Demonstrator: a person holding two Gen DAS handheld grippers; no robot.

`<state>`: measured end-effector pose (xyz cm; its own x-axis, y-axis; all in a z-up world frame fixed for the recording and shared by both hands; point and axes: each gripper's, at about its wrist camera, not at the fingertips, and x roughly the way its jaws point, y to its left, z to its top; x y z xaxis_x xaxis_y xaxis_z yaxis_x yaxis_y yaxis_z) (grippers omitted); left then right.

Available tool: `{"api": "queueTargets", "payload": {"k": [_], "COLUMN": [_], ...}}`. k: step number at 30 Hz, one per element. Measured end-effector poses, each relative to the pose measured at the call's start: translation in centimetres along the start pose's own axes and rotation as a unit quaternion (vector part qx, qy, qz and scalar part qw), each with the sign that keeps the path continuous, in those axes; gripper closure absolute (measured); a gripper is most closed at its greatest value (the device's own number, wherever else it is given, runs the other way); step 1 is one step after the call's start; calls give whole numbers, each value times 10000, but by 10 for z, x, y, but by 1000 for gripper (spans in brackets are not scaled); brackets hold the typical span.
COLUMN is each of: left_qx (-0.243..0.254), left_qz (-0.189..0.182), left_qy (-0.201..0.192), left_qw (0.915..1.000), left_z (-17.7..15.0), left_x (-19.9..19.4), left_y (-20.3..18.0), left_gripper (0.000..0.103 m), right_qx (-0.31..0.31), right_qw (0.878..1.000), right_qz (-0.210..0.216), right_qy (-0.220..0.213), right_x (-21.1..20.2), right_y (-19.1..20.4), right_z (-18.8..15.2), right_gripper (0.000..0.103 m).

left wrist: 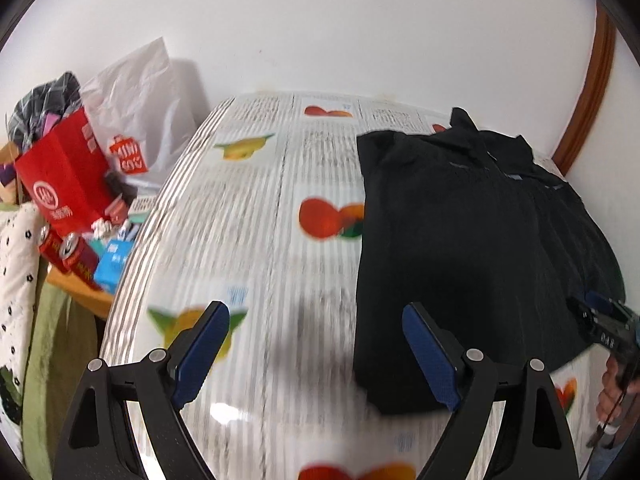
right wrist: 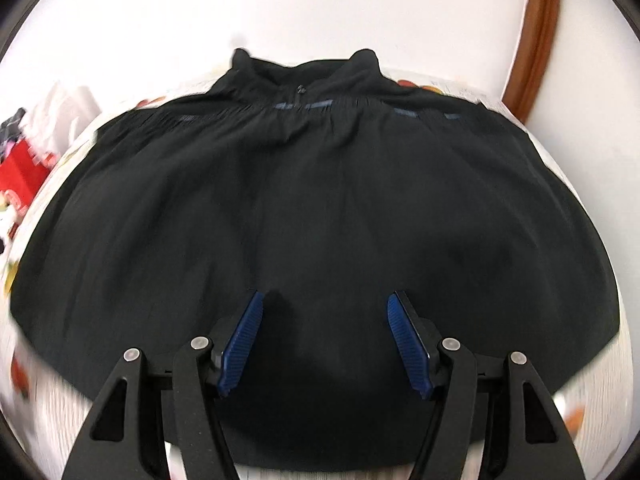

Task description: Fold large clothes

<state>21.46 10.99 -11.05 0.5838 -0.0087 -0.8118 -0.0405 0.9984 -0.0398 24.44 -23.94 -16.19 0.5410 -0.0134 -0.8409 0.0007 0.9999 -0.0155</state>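
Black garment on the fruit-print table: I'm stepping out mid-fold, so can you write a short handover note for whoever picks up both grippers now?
Left gripper: open, empty, over the fruit-print table cover beside the garment.
Right gripper: open, empty, above the garment's near hem.
Black garment: lies on the table, collar at the far end by the wall.
Done: hard to tell; no fold clearly visible.
Left: grasp and fold it.

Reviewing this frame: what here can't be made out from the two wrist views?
- Tablecloth print, left wrist view: motion blur smears the text beyond reading.
- Garment near hem, right wrist view: hidden behind the right gripper; its dark folds barely show.
- Garment's right side, left wrist view: cut off by the frame edge.
- Person, left wrist view: only a hand shows at the right edge.
- Left gripper: open, over the cloth.
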Motion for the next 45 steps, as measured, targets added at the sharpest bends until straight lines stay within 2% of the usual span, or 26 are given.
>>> {"api": "queueTargets", "payload": {"k": [3,6,9,13,16,19,23,27,29,31,33,35,37,41,45], "left_qx": [-97,-203,-263,-254,-297,-373,-487,-491,-423,-399,-359,-325,-274,-176,-100], "left_qz": [97,152,215,305,323,343,261,208,179,98,37,14,-49,-224,-470], "left_qy": [20,79,194,352,417,434,477,457,422,410,388,338,292,209,57], "left_qw": [9999,9996,9992,9986,9982,9978,9973,9975,9981,9983,9986,9989,9992,9994,9988], "left_z": [-19,-39,-57,-75,-86,-92,-99,-102,-100,-99,-97,-95,-94,-91,-86], "left_x": [-12,-20,-22,-21,-22,-22,-18,-13,-13,-12,-10,-9,-9,-11,-17], "left_y": [11,24,34,44,54,65,75,76,72,69,65,60,54,41,23], "left_gripper": [15,15,15,15,15,15,15,15,15,15,15,15,15,15,15], "right_qx": [-102,-265,-899,-1940,-2745,-3116,-3276,-3121,-2993,-2930,-2938,-2912,-2634,-2076,-1275], "right_qw": [9998,9994,9955,9797,9591,9458,9392,9448,9488,9506,9517,9533,9600,9652,9610], "right_qz": [139,199,141,343,453,563,676,677,734,789,586,491,747,1399,2168], "right_qy": [-96,-101,-257,-360,-526,-724,-774,-733,-688,-657,-675,-629,-581,-762,-1146], "right_x": [-32,-52,-67,-67,-57,-53,-44,-30,-24,-19,-13,-13,-21,-50,-86], "right_y": [0,9,43,118,176,214,246,262,262,264,274,280,278,263,223], "right_z": [-33,-48,-59,-72,-82,-79,-62,-42,-35,-31,-28,-29,-17,10,39], "right_gripper": [39,39,39,38,38,37,37,38,45,70,82,86,91,93,94]}}
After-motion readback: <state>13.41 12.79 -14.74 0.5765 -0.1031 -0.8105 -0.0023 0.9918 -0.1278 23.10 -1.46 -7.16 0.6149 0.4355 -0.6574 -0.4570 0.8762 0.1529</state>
